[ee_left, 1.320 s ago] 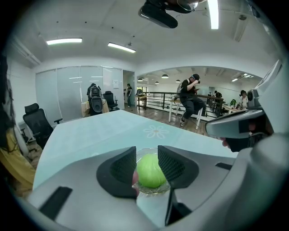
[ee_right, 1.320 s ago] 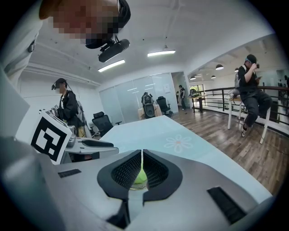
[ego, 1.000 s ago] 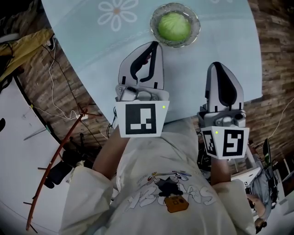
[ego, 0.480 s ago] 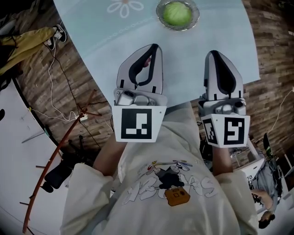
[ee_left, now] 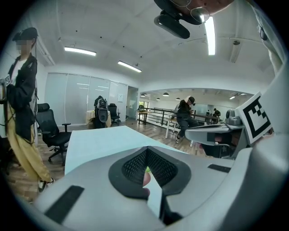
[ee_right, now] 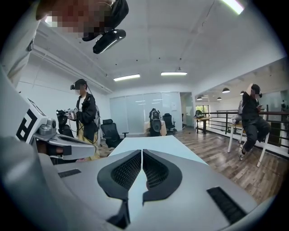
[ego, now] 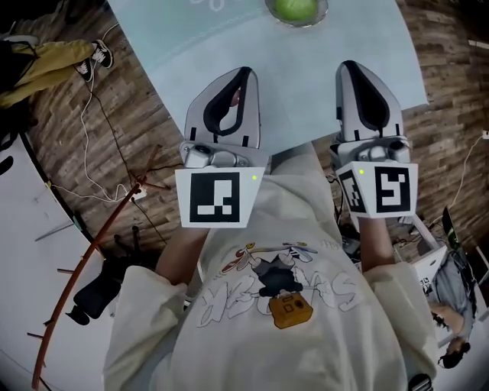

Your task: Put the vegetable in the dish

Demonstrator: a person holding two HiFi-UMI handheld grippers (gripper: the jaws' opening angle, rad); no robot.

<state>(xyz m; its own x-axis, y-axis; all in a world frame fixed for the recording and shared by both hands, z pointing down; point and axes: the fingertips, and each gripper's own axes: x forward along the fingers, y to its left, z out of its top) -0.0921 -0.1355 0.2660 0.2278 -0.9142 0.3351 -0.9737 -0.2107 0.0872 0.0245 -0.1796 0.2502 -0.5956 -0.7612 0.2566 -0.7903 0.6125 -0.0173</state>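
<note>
A round green vegetable [ego: 294,8] lies in a glass dish [ego: 318,18] at the far side of the pale blue table [ego: 306,69], cut off by the top edge of the head view. My left gripper [ego: 244,71] is shut and empty, held over the table's near edge, well short of the dish. To its right my right gripper [ego: 348,65] is level with it, also shut with nothing between its jaws. In the left gripper view the jaws [ee_left: 146,149] meet over the table top [ee_left: 99,142]. The right gripper view shows its jaws [ee_right: 142,151] closed to a thin slit.
The table's near edge runs just past my body, with wood floor on both sides. Cables, a yellow garment [ego: 46,57] and a red rack [ego: 84,267] lie on the left. People [ee_left: 22,103] [ee_right: 86,117] and office chairs [ee_left: 49,131] stand around the table's far end.
Both grippers have drawn back toward my body and the dish has slid to the top edge of the head view. Both jaws stay shut.
</note>
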